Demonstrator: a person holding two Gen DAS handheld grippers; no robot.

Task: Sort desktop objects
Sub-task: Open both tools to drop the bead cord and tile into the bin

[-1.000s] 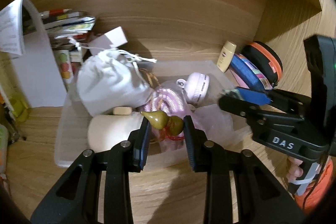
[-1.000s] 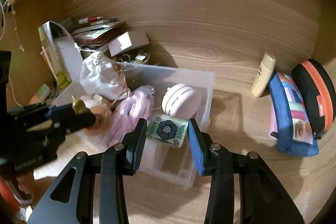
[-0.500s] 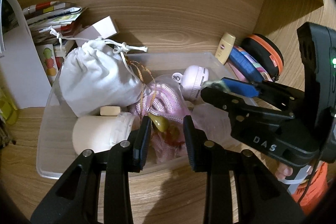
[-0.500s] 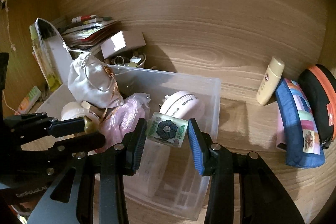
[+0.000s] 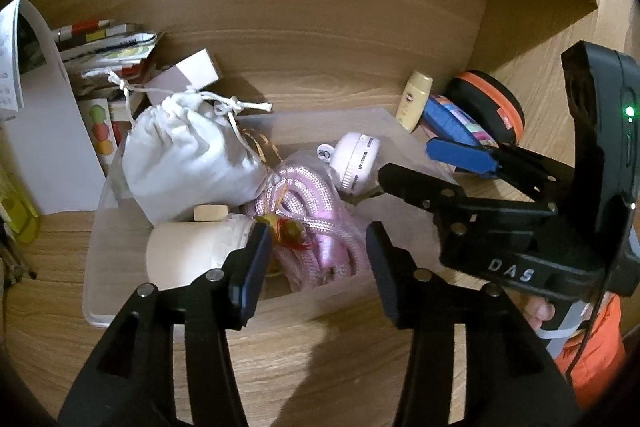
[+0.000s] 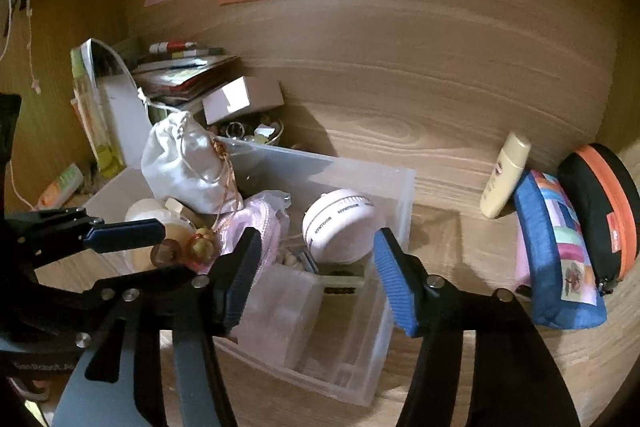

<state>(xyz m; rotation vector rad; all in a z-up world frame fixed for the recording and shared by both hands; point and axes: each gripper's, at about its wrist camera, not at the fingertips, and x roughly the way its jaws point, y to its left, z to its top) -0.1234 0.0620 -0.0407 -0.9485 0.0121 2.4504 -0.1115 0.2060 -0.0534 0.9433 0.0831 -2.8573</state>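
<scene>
A clear plastic bin (image 5: pixel 94 267) (image 6: pixel 396 195) holds a white drawstring bag (image 5: pixel 188 155), a pink rope (image 5: pixel 308 195) and a round white gadget (image 6: pixel 340 227). My left gripper (image 5: pixel 316 259) (image 6: pixel 140 251) is opening over the bin. A small gourd charm (image 5: pixel 286 231) (image 6: pixel 200 247) lies on the rope beside its left pad, and the other pad stands clear of it. My right gripper (image 6: pixel 318 275) (image 5: pixel 424 167) is opening too, with nothing pressed between its pads. The small flower-printed box (image 6: pixel 344 281) lies on edge low in the bin, beneath its fingertips.
A lotion bottle (image 6: pixel 506 179), a blue patchwork pouch (image 6: pixel 560 247) and a black-and-orange case (image 6: pixel 604 203) stand against the right wall. Behind the bin on the left sit a stack of booklets (image 5: pixel 104 39) and a white carton (image 6: pixel 240 99). Paper notes hang on the back panel.
Both grippers have opened. The gourd charm dropped from the left jaws onto the pink rope. The flower-printed box left the right jaws and fell into the bin.
</scene>
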